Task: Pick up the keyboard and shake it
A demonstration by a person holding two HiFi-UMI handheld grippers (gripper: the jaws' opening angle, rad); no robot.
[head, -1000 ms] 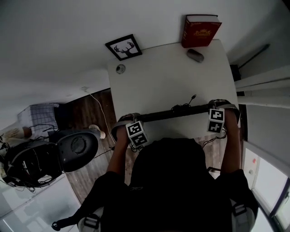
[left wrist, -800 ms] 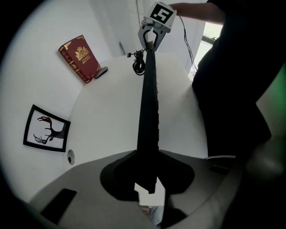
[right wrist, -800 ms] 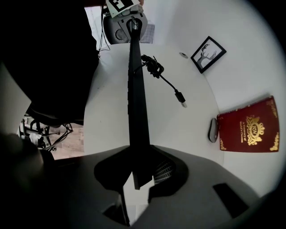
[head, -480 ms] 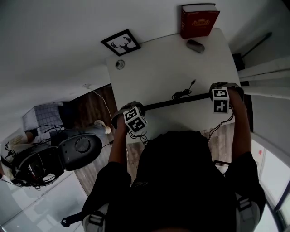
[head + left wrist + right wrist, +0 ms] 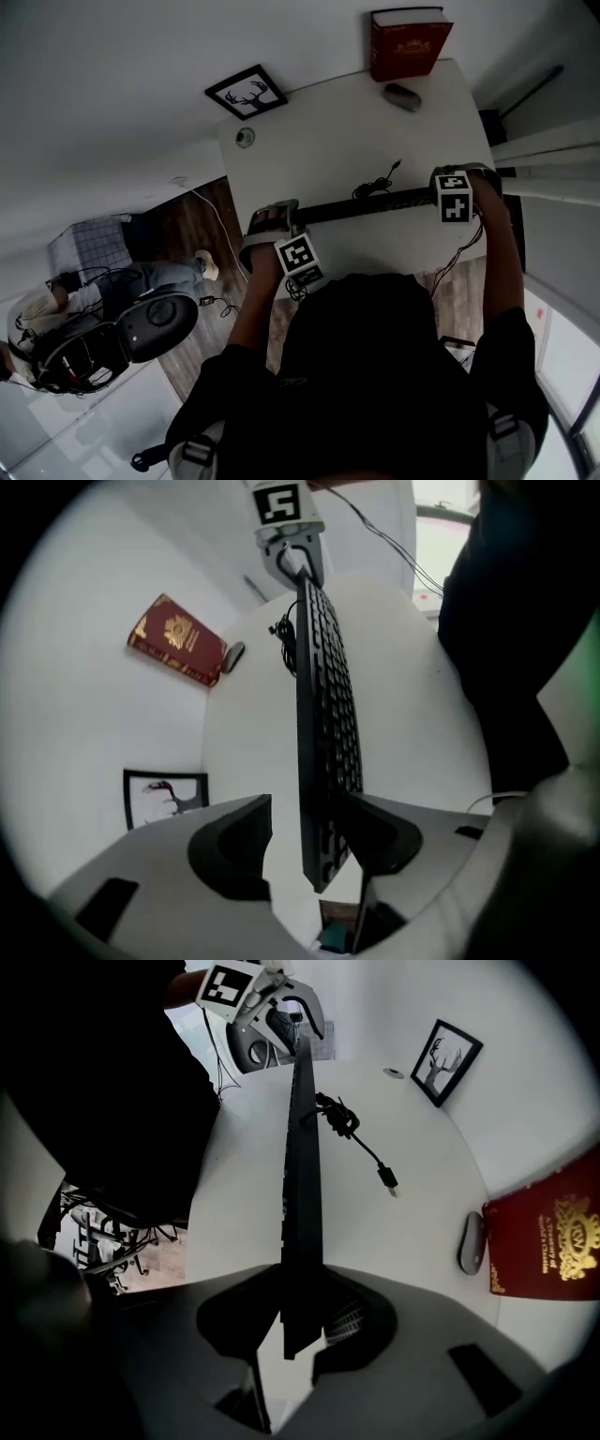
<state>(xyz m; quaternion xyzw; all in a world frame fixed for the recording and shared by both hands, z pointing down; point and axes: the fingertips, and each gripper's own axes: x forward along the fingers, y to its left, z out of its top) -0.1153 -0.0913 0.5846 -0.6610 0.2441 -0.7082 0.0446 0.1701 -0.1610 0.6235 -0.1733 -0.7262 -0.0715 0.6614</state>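
Since half a second ago the left gripper has slid back toward the person, and the long black keyboard lies more level across the head view. Nearest the camera is the person's dark-clothed torso, both arms reaching forward. The left gripper's jaws are opening: the keyboard's left end stands between them, with a clear gap to one pad (the other sits close against the key side), so the grip there is released. The right gripper is clenched on the keyboard's right end, both pads pressing its thin body. Turned on its long edge with the keys facing the person, the keyboard spans between the two grippers over the front of the white rectangular table; whether its lower edge touches the top cannot be told. Just beyond it a coiled black cable lies on the table. Farther back rest a small grey mouse and, against the wall, an upright dark-red book and a black-framed deer picture.
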